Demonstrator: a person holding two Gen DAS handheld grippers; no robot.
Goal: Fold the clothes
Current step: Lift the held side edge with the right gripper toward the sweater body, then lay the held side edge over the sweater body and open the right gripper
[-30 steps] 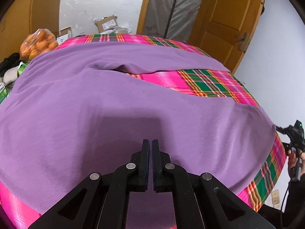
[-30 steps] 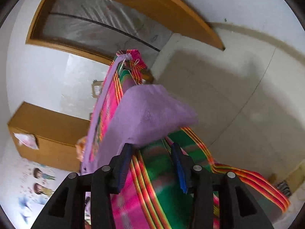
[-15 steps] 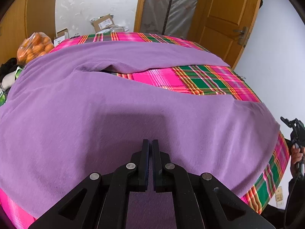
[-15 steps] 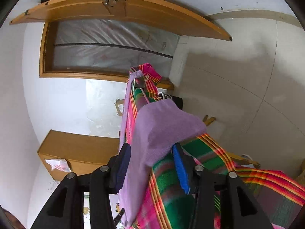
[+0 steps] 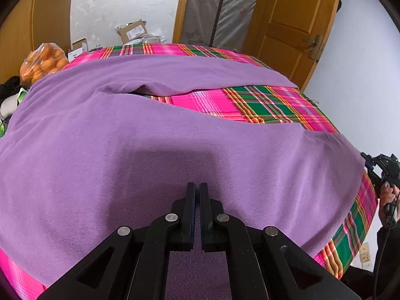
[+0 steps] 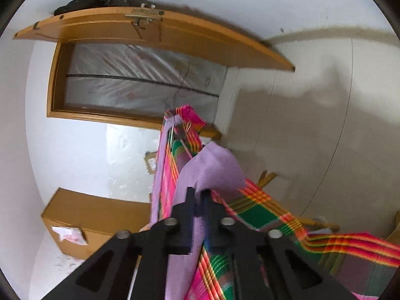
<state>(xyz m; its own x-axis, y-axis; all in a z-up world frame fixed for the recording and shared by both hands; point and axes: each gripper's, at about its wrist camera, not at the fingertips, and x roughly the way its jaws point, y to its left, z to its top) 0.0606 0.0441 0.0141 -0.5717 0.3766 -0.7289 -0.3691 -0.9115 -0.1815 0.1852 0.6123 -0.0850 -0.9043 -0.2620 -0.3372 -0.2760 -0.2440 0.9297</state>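
Observation:
A large purple garment (image 5: 150, 150) lies spread over a table covered with a pink and green plaid cloth (image 5: 262, 105). My left gripper (image 5: 197, 187) is shut at the garment's near edge, with purple fabric showing in the thin slit between its pads. In the right wrist view my right gripper (image 6: 198, 192) is shut on a corner of the purple garment (image 6: 212, 167), which sticks up past the fingertips at the table's side. The left wrist view shows that right gripper (image 5: 382, 167) at the far right edge, held by a hand (image 5: 387, 197).
A bag of oranges (image 5: 42, 60) sits at the table's far left corner, with cardboard boxes (image 5: 132, 31) behind the table. A wooden door (image 5: 287, 25) stands at the back right. The plaid cloth (image 6: 262, 215) hangs over the table's side near the tiled floor (image 6: 312, 125).
The right gripper's jaws closed on the purple corner that was between them, and the right wrist rolled. The left gripper stayed shut in place.

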